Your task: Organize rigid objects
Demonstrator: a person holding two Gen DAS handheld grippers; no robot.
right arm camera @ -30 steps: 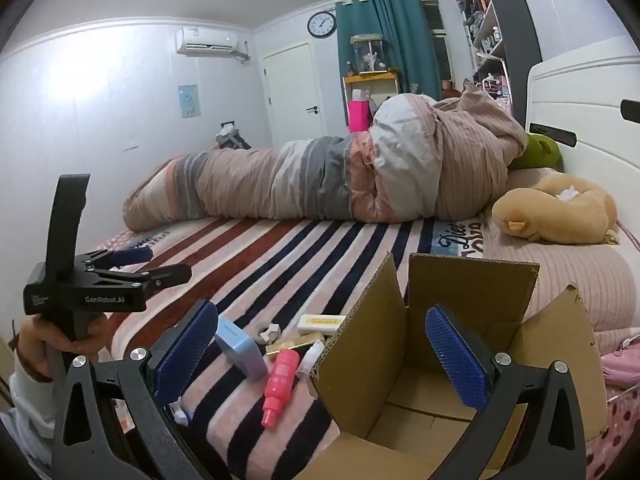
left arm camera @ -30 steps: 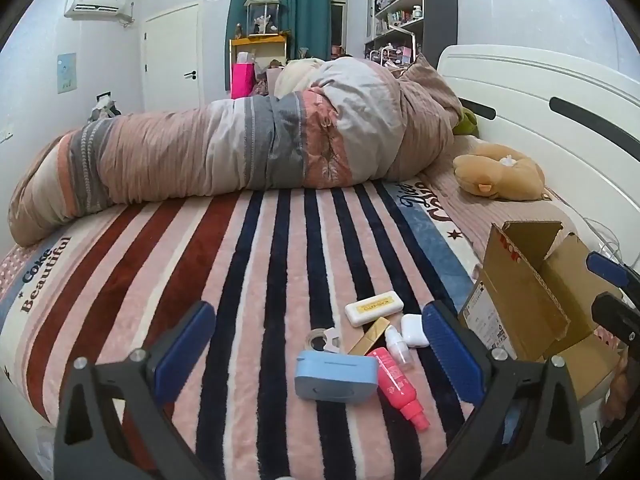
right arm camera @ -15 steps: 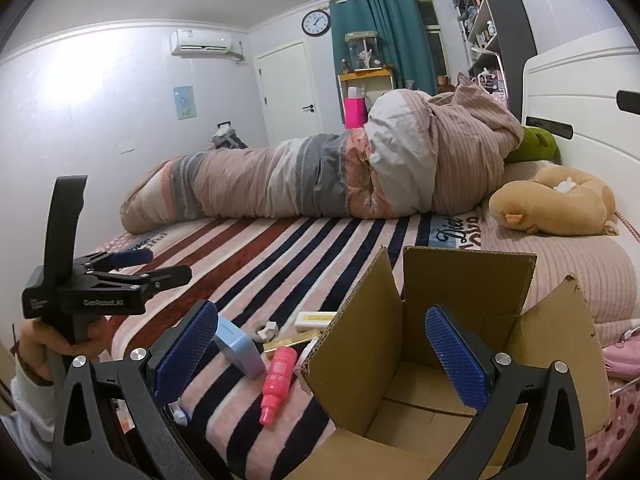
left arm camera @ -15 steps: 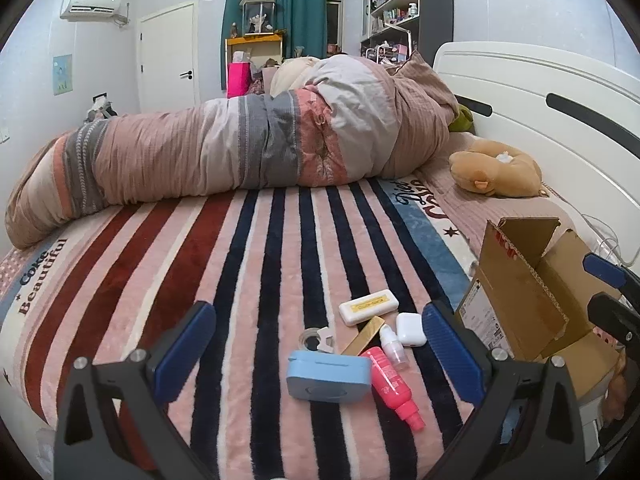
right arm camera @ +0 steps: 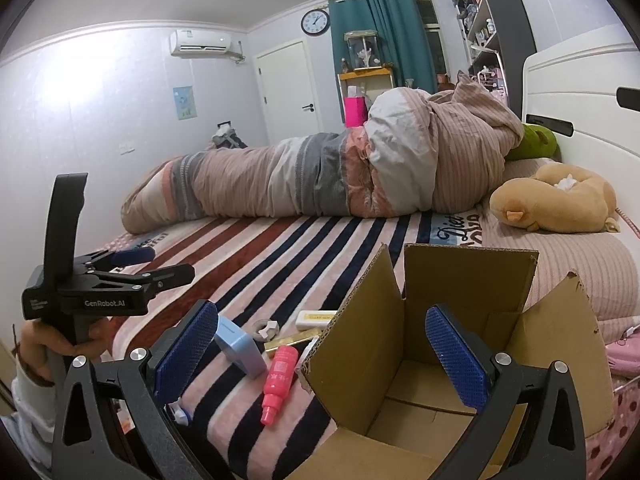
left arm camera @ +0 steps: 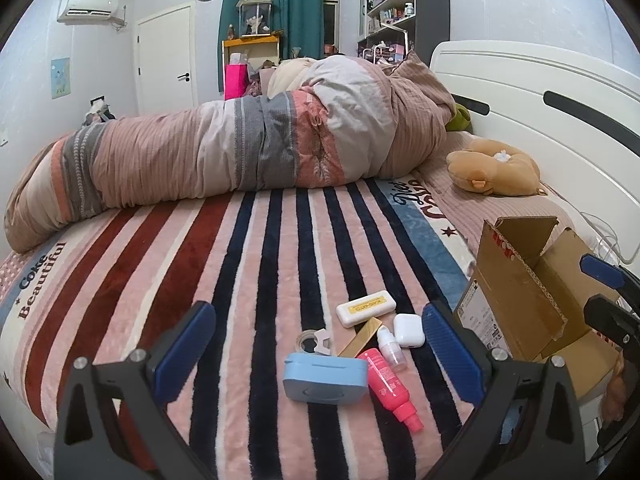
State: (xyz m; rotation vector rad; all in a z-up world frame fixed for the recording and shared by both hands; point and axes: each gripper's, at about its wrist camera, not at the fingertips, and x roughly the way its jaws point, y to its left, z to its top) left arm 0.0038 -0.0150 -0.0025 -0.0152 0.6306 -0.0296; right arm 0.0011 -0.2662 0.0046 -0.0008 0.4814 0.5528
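Small objects lie together on the striped bedspread: a light blue case (left arm camera: 325,377), a pink spray bottle (left arm camera: 390,384), a small clear bottle (left arm camera: 390,346), a white earbud case (left arm camera: 408,330), a white and yellow box (left arm camera: 366,308), a gold bar (left arm camera: 360,342) and a tape roll (left arm camera: 314,342). An open empty cardboard box (right arm camera: 448,364) stands to their right. My left gripper (left arm camera: 318,350) is open, just short of the objects. My right gripper (right arm camera: 322,348) is open, over the box's left flap. The blue case (right arm camera: 240,346) and pink bottle (right arm camera: 278,378) also show in the right wrist view.
A rolled duvet (left arm camera: 240,152) lies across the far side of the bed. A tan plush toy (left arm camera: 494,170) sits by the white headboard (left arm camera: 540,92). The left gripper (right arm camera: 132,264) and its hand show at the left of the right wrist view.
Both grippers have eased slightly, so the objects and box sit a little lower and nearer in view. Nothing was taken hold of or moved.
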